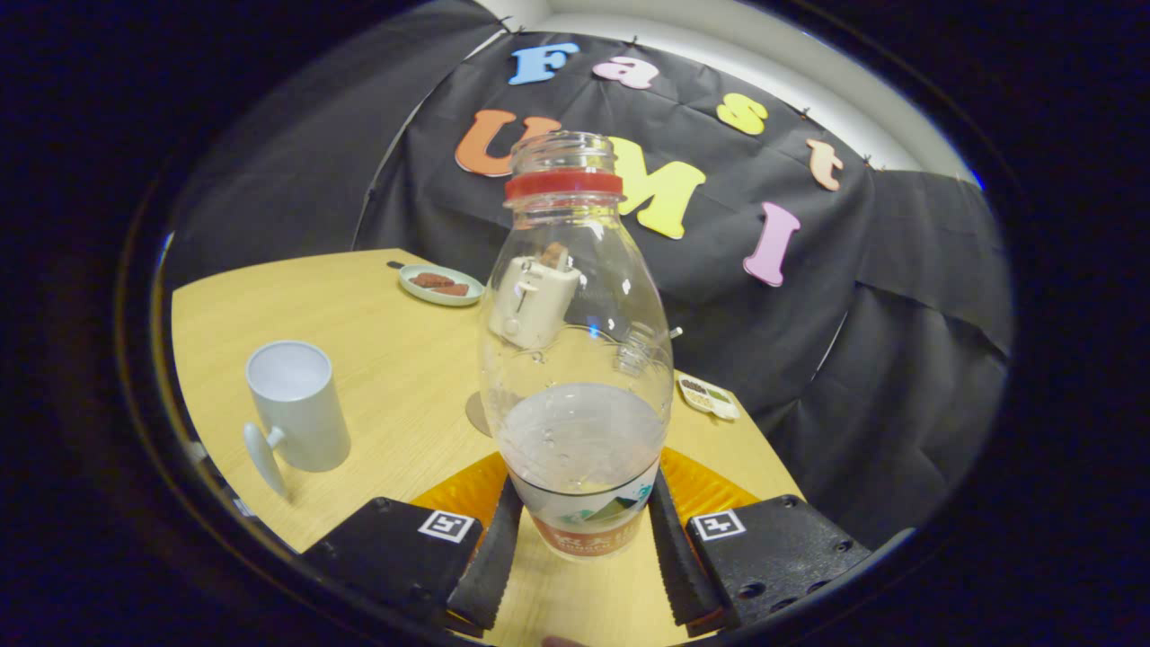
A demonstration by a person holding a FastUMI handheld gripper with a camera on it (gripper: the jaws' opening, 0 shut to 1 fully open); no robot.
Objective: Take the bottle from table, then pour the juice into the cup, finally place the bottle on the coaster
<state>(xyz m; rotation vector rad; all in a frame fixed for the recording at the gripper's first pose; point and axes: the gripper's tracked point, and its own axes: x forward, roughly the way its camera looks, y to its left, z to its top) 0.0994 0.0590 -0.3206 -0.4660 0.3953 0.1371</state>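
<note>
The bottle [576, 359] is held upright between the 2 fingers of the gripper [582, 539] — both clamped on its lower body, low for stability. It is uncapped; the cup [296, 404] stands nearby, ready for pouring.

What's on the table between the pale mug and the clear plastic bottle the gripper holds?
Bare light wood tabletop, in the gripper view. The pale mug stands apart from the clear plastic bottle, which sits between the gripper fingers.
</note>
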